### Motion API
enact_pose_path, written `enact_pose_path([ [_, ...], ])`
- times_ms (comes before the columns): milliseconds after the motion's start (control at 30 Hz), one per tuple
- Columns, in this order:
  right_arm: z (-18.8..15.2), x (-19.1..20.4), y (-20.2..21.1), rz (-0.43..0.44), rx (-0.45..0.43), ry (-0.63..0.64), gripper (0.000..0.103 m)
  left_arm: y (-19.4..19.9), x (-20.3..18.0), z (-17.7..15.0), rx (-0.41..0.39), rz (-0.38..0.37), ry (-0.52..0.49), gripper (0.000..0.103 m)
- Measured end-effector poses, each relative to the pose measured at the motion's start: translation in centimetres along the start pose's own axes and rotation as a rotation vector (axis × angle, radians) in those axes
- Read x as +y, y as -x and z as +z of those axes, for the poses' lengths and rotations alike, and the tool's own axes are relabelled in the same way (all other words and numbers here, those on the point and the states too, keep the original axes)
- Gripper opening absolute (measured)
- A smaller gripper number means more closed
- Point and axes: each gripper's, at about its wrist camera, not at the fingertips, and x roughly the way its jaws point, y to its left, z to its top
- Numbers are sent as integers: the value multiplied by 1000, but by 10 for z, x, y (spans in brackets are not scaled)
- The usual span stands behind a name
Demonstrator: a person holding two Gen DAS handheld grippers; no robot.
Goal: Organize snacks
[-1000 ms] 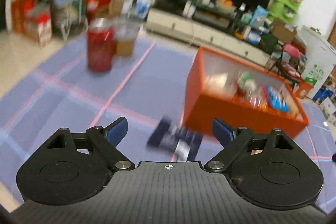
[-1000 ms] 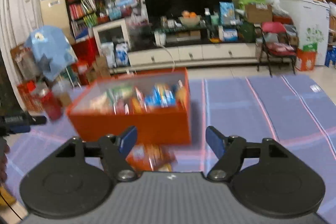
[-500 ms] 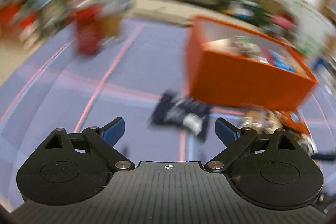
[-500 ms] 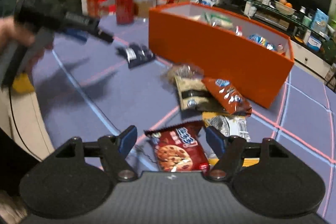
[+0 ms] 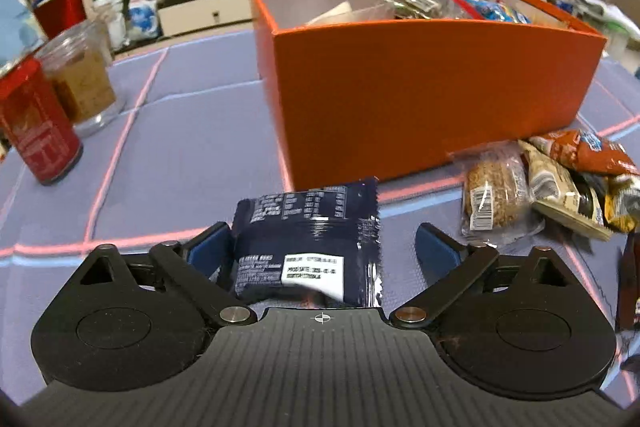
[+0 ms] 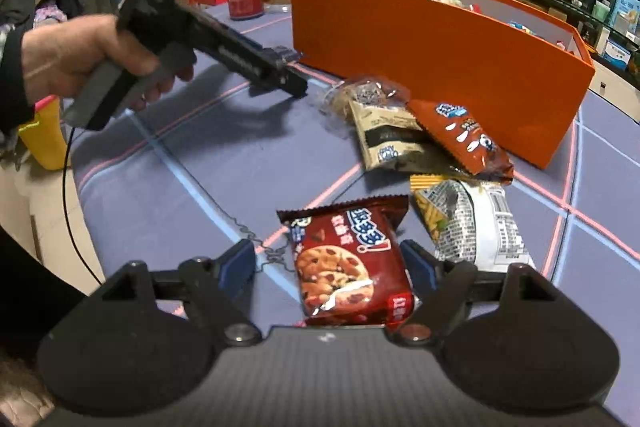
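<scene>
A dark navy snack packet point(image 5: 306, 247) lies flat on the purple mat between the fingers of my left gripper point(image 5: 322, 251). The jaws are opening; the left pad is at the packet's edge and the right pad stands apart. A red-brown cookie packet point(image 6: 348, 267) lies between the fingers of my right gripper point(image 6: 327, 263), whose jaws are also opening, with a gap on the left side. The orange box point(image 5: 432, 87) point(image 6: 420, 43), holding several snacks, stands just behind. In the right wrist view a hand holds the left gripper point(image 6: 288, 67) low over the mat.
A pile of loose snack packets point(image 5: 540, 183) point(image 6: 420, 131) lies against the box's front. A red can point(image 5: 34, 131) and a glass jar point(image 5: 80, 79) stand at the left. A yellow object point(image 6: 44, 135) sits past the mat's left edge. Cluttered shelves fill the background.
Both grippers have come down toward the mat and their jaws stand wider. The navy packet now sits between the left fingers. The cookie packet is between the right fingers, as half a second ago.
</scene>
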Motion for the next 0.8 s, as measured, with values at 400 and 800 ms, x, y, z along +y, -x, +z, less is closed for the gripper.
enact_pose_path([
  [400,8,20,9,-71,20,36,54,38,9,-3,31,34,117,24],
  [800,30,30,48,-158,-138,-61,54,110,-38,-1,-68,138,71,0],
])
